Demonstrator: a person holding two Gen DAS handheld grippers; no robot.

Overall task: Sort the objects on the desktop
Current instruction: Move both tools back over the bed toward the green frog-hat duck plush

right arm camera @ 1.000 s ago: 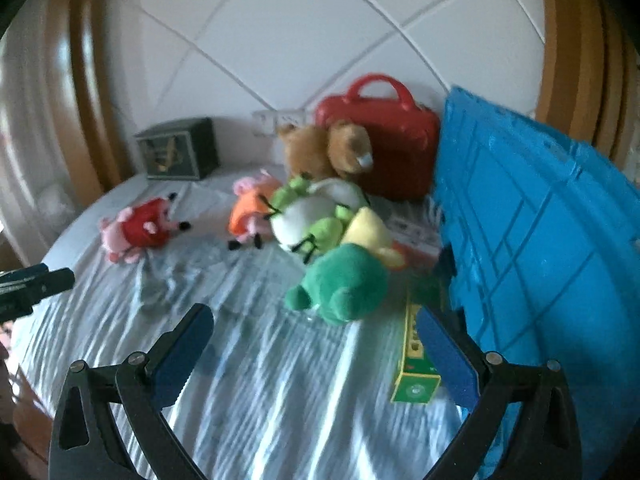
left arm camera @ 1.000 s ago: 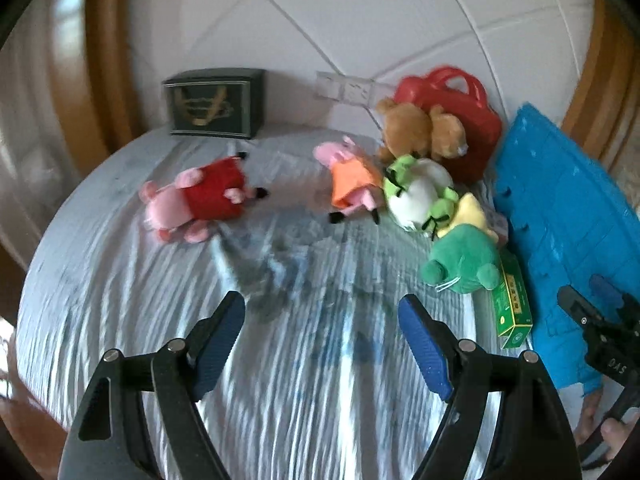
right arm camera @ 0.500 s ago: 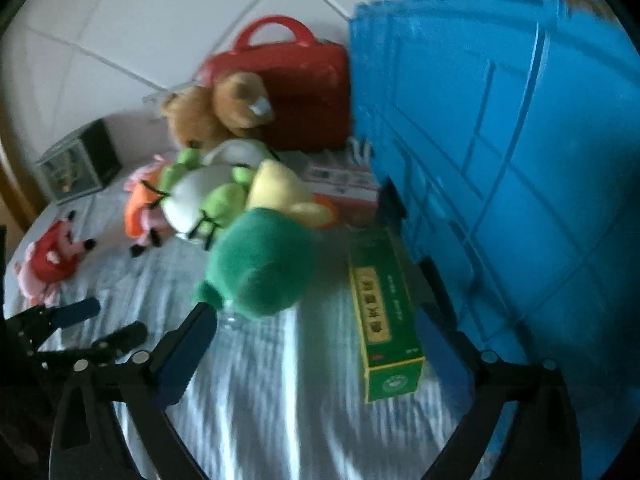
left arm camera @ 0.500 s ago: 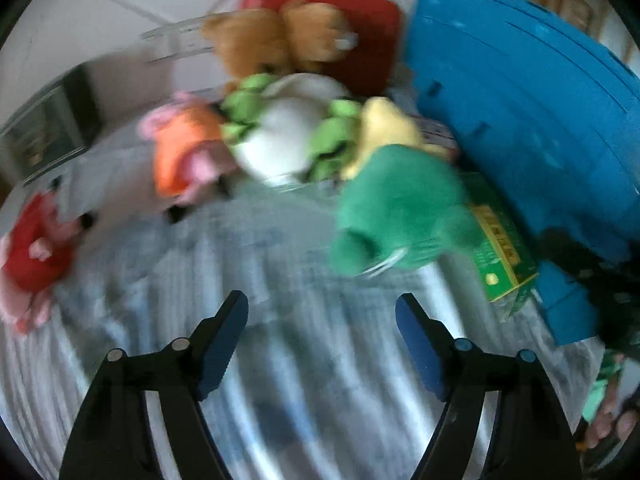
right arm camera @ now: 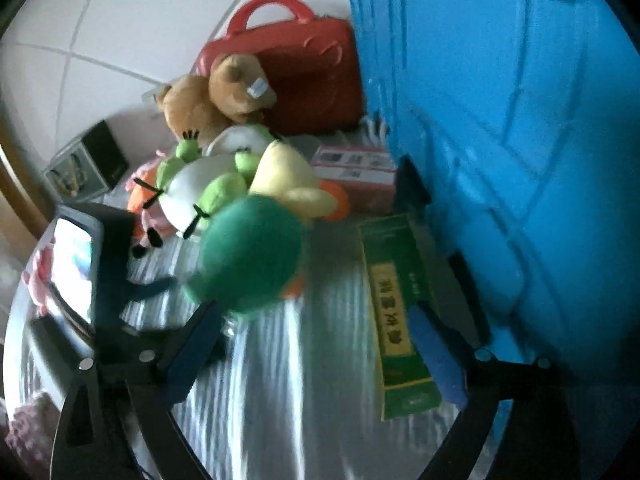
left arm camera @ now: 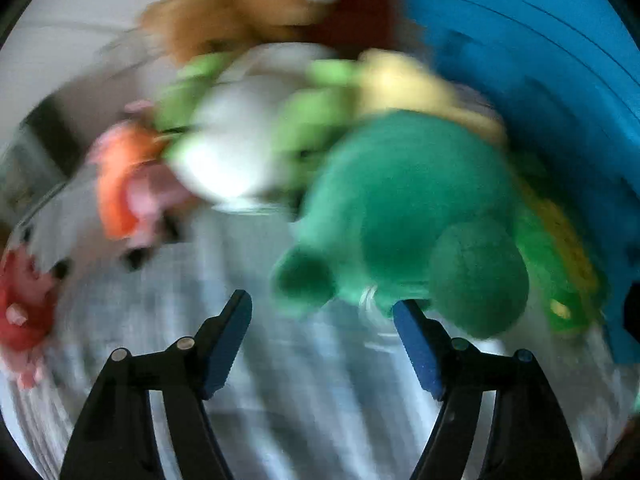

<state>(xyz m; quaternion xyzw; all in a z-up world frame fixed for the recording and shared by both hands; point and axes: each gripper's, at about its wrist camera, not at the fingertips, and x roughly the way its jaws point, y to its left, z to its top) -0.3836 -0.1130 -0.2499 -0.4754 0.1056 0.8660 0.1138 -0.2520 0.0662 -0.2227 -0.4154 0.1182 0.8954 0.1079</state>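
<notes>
A dark green plush toy (left arm camera: 404, 208) lies on the grey striped cloth, close in front of my open left gripper (left arm camera: 322, 312); the view is blurred. It also shows in the right wrist view (right arm camera: 250, 254). My right gripper (right arm camera: 316, 322) is open and empty, its right finger beside a long green box (right arm camera: 396, 312). A white and light green plush (right arm camera: 196, 188), a yellow plush (right arm camera: 288, 178), a brown bear (right arm camera: 216, 98) and an orange and pink plush (left arm camera: 128, 184) lie behind.
A tall blue crate (right arm camera: 508, 128) stands at the right, against the green box. A red case (right arm camera: 296, 68) stands at the back by the white wall. A pink box (right arm camera: 352, 170), a dark box (right arm camera: 86, 160) and a red and pink plush (left arm camera: 20, 304) lie around.
Both grippers have moved forward and right. The green plush now looms large before the left gripper, and the green box now lies by the right gripper's fingers. Both stay open.
</notes>
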